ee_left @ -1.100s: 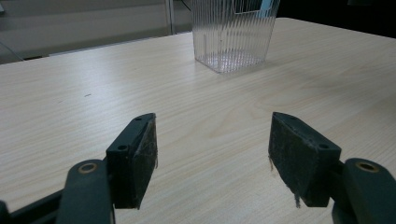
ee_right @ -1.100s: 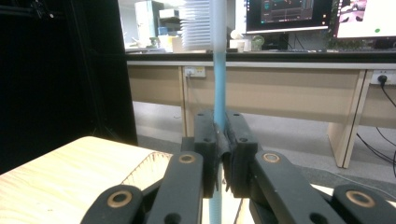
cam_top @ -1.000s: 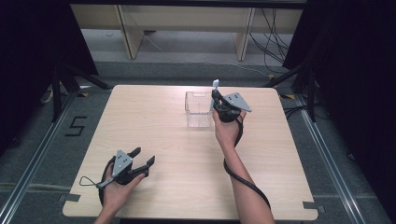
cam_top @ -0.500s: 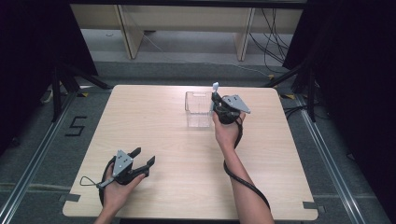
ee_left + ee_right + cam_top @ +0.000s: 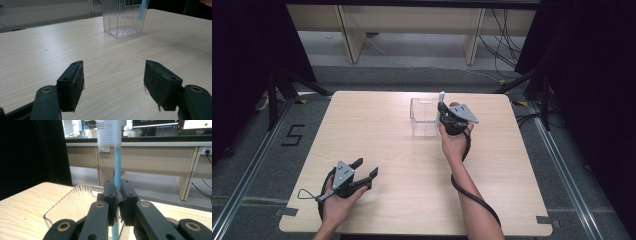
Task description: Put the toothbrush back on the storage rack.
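Note:
A toothbrush [image 5: 117, 157] with a blue and white handle stands upright, white bristles on top, and my right gripper [image 5: 119, 192] is shut on its handle. In the high view the toothbrush [image 5: 441, 97] and right gripper [image 5: 442, 113] sit at the right edge of a clear ribbed plastic container [image 5: 424, 117] at the table's far middle. The handle's lower end drops past the container's rim [image 5: 75, 205]. Through the container [image 5: 123, 17] the blue handle [image 5: 142, 11] shows. My left gripper [image 5: 364, 168] rests open at the near left, its pads [image 5: 72, 85] wide apart with nothing between them.
The light wooden table [image 5: 387, 140] has bare surface around the container. Beyond the far edge stand desk legs [image 5: 347, 35] and cables on the floor. A "5" mark [image 5: 292, 135] is on the floor at left, and dark curtains flank both sides.

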The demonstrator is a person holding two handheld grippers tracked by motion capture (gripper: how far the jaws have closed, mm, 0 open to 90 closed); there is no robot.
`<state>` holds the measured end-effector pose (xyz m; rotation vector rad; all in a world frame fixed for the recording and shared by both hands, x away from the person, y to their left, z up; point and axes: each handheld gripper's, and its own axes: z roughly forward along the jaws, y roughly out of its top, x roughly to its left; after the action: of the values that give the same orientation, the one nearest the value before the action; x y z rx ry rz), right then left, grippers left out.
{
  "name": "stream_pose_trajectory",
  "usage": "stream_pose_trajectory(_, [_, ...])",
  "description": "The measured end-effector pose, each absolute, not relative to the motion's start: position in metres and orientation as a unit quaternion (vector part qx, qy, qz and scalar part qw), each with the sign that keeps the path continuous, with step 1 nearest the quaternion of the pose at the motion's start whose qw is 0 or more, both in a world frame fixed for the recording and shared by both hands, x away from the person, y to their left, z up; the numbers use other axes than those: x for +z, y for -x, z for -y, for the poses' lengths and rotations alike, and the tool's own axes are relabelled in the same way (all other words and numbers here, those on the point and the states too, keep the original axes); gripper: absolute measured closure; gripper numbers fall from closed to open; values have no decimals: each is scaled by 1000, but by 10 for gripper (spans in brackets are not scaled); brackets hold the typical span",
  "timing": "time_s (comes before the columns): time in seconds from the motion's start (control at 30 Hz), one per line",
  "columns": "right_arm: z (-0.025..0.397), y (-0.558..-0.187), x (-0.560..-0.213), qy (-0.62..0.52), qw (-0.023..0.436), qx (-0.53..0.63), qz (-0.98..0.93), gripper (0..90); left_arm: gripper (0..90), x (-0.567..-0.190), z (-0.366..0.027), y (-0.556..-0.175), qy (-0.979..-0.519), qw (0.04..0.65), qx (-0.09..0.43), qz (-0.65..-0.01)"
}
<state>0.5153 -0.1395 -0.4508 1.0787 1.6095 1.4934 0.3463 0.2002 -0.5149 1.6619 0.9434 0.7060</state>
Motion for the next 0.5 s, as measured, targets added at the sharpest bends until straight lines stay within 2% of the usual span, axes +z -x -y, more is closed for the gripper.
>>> stream_pose_trajectory(0.5, [139, -512, -460, -427, 330, 568, -621, 843, 323, -516, -200, -347, -695, 525, 294, -393])
